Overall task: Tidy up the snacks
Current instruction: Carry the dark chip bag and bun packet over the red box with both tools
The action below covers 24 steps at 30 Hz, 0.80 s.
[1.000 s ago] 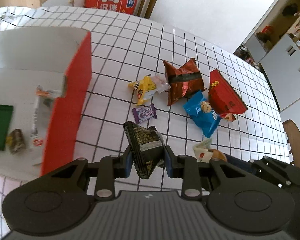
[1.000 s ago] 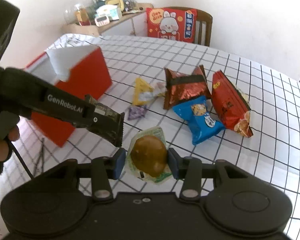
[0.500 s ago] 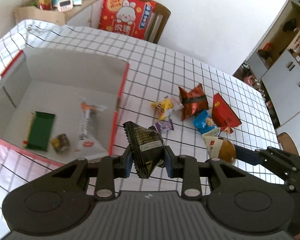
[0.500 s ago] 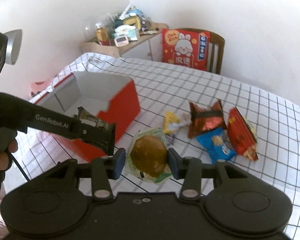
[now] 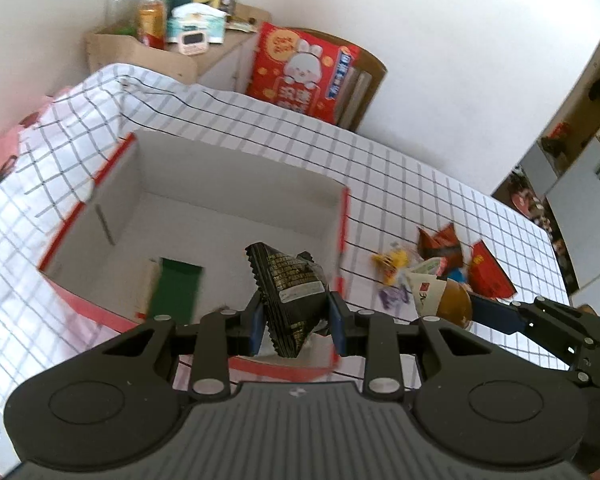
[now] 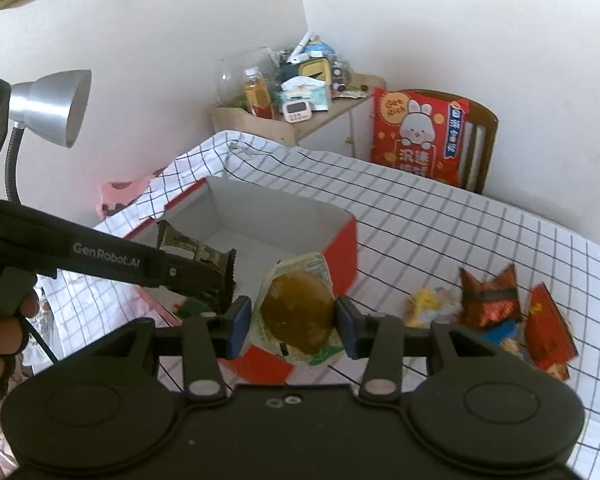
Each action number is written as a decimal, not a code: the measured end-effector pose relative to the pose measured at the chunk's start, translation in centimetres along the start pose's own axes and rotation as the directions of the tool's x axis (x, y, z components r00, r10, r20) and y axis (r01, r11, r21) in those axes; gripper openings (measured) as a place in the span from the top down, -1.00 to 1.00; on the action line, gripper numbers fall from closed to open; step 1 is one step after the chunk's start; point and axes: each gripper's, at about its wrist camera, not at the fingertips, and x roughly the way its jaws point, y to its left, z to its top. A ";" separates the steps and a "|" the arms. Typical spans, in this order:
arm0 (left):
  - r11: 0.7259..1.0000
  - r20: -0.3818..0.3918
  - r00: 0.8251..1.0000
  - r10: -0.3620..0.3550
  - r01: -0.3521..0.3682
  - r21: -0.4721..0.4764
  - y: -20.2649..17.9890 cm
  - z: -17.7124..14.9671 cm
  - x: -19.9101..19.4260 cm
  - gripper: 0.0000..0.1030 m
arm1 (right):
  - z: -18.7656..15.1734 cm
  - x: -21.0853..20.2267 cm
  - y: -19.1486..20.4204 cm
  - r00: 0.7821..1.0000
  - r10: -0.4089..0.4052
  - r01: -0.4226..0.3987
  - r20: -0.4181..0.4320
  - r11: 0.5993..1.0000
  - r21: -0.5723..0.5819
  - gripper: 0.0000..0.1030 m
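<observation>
Above the red box (image 5: 342, 216), both loaded claws tilted downward.

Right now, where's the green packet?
In the left wrist view the green packet lies flat on the floor of the red box, near its front-left wall, just left of the black snack packet held by the left gripper.

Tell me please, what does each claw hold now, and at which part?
The left claw holds a black snack packet by its two sides, across the lower half. The right claw holds a clear-wrapped brown pastry across its middle.
</observation>
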 end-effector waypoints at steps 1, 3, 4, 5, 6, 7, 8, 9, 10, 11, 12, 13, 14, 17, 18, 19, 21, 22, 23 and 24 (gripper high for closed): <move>1.000 0.004 1.000 0.005 -0.005 -0.005 0.6 0.2 -0.1 0.39 | 0.2 0.3 0.6 1.000 0.001 -0.001 -0.001 1.000 -0.001 0.15; 1.000 0.011 1.000 0.020 -0.020 -0.010 1.7 0.6 -0.1 0.39 | 0.6 1.1 1.4 1.000 0.005 -0.005 -0.004 1.000 -0.004 0.15; 0.999 0.013 0.999 0.030 -0.030 -0.010 2.3 0.8 0.0 0.39 | 0.7 1.5 1.8 1.000 0.004 -0.004 -0.006 1.000 -0.004 0.15; 0.999 0.014 0.999 0.037 -0.037 -0.012 2.7 0.9 0.0 0.39 | 0.8 1.9 2.1 1.000 0.005 -0.005 -0.008 1.000 -0.006 0.15; 0.999 0.014 0.999 0.047 -0.047 -0.014 3.2 1.1 0.1 0.39 | 1.0 2.4 2.5 1.000 0.004 -0.004 -0.012 1.000 -0.008 0.15; 0.998 0.013 0.998 0.056 -0.056 -0.016 3.8 1.3 0.2 0.39 | 1.0 2.8 2.7 1.000 0.002 -0.002 -0.016 1.000 -0.010 0.15; 0.998 0.013 0.998 0.061 -0.061 -0.017 4.3 1.5 0.3 0.39 | 1.1 3.2 3.0 1.000 -0.001 0.001 -0.021 1.000 -0.009 0.15; 0.998 0.013 0.998 0.067 -0.067 -0.018 4.8 1.6 0.5 0.39 | 1.2 3.7 3.2 1.000 -0.002 0.002 -0.025 1.000 -0.006 0.15; 0.997 0.013 0.997 0.076 -0.076 -0.018 5.3 1.8 0.6 0.39 | 1.3 4.2 3.4 1.000 -0.002 0.002 -0.028 1.000 -0.003 0.15; 0.996 0.014 0.996 0.085 -0.085 -0.014 5.7 1.9 0.8 0.39 | 1.4 4.6 3.6 0.999 -0.006 0.005 -0.032 1.000 -0.002 0.15; 0.995 0.014 0.995 0.099 -0.099 -0.013 6.2 2.2 1.0 0.39 | 1.5 5.2 3.9 0.999 -0.012 0.012 -0.036 1.000 -0.006 0.15; 0.994 0.010 0.994 0.110 -0.110 -0.012 6.7 2.3 1.3 0.39 | 1.5 5.7 4.2 0.999 -0.017 0.017 -0.040 1.000 -0.013 0.15; 0.993 0.004 0.993 0.118 -0.118 -0.011 7.2 2.5 1.7 0.39 | 1.6 6.2 4.4 0.999 -0.019 0.018 -0.043 1.000 -0.018 0.15; 0.989 -0.005 0.989 0.150 -0.150 0.000 8.5 3.0 2.8 0.39 | 1.5 7.5 5.1 0.998 -0.028 0.027 -0.058 0.999 -0.029 0.15; 0.988 -0.011 0.988 0.157 -0.157 0.003 8.9 3.2 3.4 0.39 | 1.5 8.0 5.3 0.997 -0.029 0.028 -0.067 0.999 -0.027 0.15; 0.986 -0.019 0.986 0.164 -0.164 0.004 9.3 3.4 3.9 0.39 | 1.4 8.5 5.4 0.997 -0.026 0.025 -0.077 0.999 -0.021 0.15; 0.985 -0.034 0.984 0.175 -0.174 0.009 10.0 3.5 4.8 0.39 | 1.2 9.4 5.7 0.995 -0.024 0.022 -0.096 1.000 -0.018 0.15; 0.983 -0.038 0.983 0.182 -0.182 0.015 10.3 3.7 5.4 0.39 | 1.3 10.0 5.9 0.994 -0.028 0.026 -0.104 0.999 -0.021 0.15; 0.981 -0.041 0.980 0.193 -0.193 0.017 10.4 3.7 5.8 0.39 | 1.2 10.5 6.1 0.993 -0.031 0.028 -0.113 0.999 -0.024 0.15; 0.980 -0.048 0.979 0.199 -0.199 0.020 10.7 3.8 6.4 0.39 | 1.2 11.1 6.2 0.992 -0.032 0.029 -0.124 0.999 -0.025 0.15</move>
